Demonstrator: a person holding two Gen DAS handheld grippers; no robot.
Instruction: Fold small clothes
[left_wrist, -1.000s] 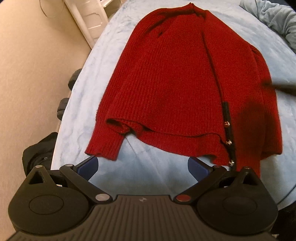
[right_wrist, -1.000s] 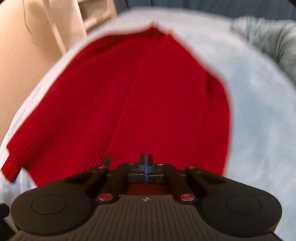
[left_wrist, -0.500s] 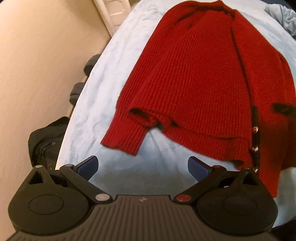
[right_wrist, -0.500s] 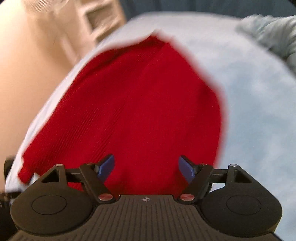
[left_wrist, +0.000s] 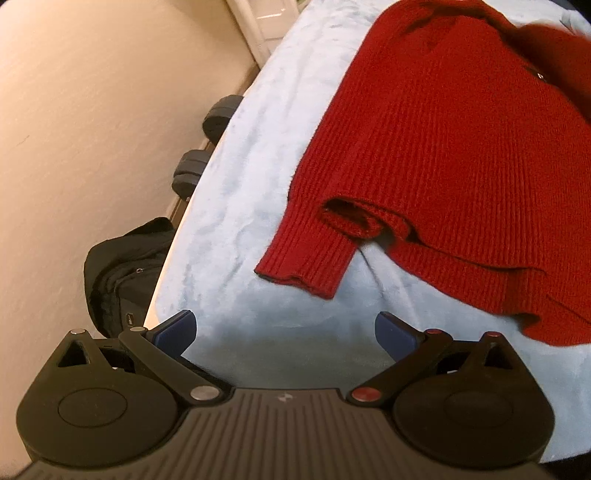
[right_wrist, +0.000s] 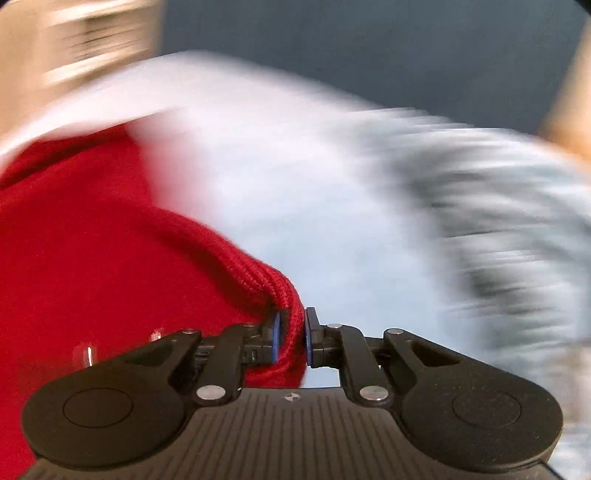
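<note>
A red knitted cardigan (left_wrist: 461, 147) lies on a pale blue blanket (left_wrist: 258, 206), one ribbed sleeve cuff (left_wrist: 306, 266) pointing toward me. My left gripper (left_wrist: 284, 330) hangs open over bare blanket just short of that cuff, nothing between its blue pads. In the blurred right wrist view, my right gripper (right_wrist: 291, 341) has its jaws closing on a bunched fold of the red cardigan (right_wrist: 92, 240), which sits pinched between the two pads. The fold rises from the garment's right edge.
A beige floor (left_wrist: 92, 129) lies left of the blanket's edge, with a black bag (left_wrist: 122, 266) and two dark round objects (left_wrist: 207, 144) beside it. White furniture (left_wrist: 266, 22) stands at the far left. A grey-blue crumpled cloth (right_wrist: 498, 221) lies to the right.
My right gripper opened, then closed on the cardigan's edge and swung right. The left gripper drifted left, so the cardigan now sits farther right in its view.
</note>
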